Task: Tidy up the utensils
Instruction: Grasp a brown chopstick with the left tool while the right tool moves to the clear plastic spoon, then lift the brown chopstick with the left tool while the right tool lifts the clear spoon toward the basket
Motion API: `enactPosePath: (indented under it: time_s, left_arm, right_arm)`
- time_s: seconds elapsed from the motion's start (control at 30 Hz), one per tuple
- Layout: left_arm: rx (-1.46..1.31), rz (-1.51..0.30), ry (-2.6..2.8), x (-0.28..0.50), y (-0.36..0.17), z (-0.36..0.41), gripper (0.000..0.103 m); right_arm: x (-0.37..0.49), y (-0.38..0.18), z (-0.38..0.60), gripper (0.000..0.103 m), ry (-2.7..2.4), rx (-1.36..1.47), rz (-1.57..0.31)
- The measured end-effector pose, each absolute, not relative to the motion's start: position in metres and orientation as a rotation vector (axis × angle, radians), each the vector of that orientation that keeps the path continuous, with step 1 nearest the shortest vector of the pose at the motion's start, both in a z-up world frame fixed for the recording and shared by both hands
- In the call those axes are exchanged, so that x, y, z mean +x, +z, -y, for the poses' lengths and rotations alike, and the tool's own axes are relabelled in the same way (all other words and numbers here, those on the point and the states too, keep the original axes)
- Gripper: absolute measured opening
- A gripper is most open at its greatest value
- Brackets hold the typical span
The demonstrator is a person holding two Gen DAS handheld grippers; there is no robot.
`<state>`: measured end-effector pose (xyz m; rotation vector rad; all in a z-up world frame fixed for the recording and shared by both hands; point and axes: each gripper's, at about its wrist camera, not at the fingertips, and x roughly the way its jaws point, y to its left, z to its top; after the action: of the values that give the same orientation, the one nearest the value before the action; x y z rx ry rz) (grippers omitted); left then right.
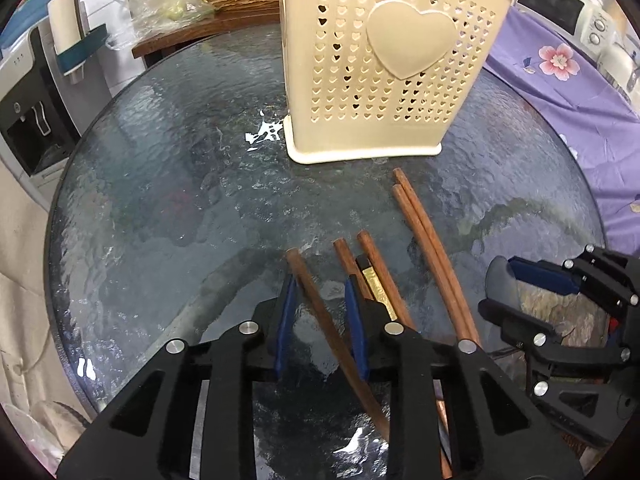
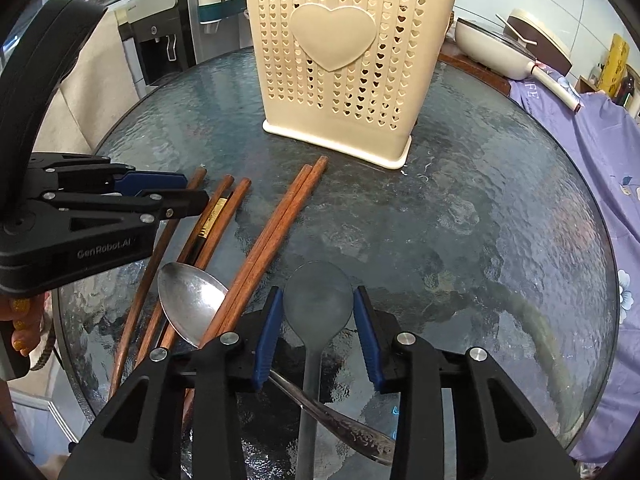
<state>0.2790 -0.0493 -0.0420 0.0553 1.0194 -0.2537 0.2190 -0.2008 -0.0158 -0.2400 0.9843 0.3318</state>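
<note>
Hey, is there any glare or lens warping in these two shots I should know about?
Left wrist: bright glare patch on the glass table beside the holder; fisheye bends the chopsticks. Right wrist: table rim bows, corners go dark, the grey spoon stays sharp.

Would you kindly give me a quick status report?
Left claw around one chopstick, not clamped. Right claw straddling grey spoon, pads apart. Holder ahead, path clear.
</note>
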Motion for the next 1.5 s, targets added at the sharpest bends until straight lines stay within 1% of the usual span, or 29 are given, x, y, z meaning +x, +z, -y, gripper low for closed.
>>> enactPosePath:
  time_s: [0.17,0.63,0.7,0.77,0.8,1.2,1.5]
  left_arm:
    - [0.047,-1.037,-0.262,0.285,-0.041,0.051,0.020]
    - [0.069,-1.042,-0.265,0.282,-0.043,0.069,0.019]
    - [0.068,-1.040,-0.265,0.282,-0.043,0.071,0.017]
    - [0.053,-1.037,-0.264,0.283,-0.044,0.072,0.011]
    - [0.049,-1.036,-0.263,0.284,-0.044,0.071,0.010]
    - [-0.047,-1.029,-0.298,0.293,-0.043,0.058,0.007]
    - [-0.068,-0.933,-0.315,0.288,-0.011,0.054,0.007]
  right_arm:
    - [0.221,-0.015,0.202,0.035,0.332,-0.247,-1.000]
    - [0.225,-0.015,0.206,0.035,0.334,-0.218,-1.035]
    - [0.225,-0.015,0.205,0.035,0.332,-0.216,-1.028]
    - [0.225,-0.015,0.205,0.035,0.335,-0.216,-1.013]
    - [0.225,-0.015,0.204,0.035,0.335,-0.216,-1.004]
    - [0.225,-0.011,0.205,0.034,0.358,-0.198,-0.933]
    - [0.229,0.008,0.214,0.035,0.360,-0.146,-0.853]
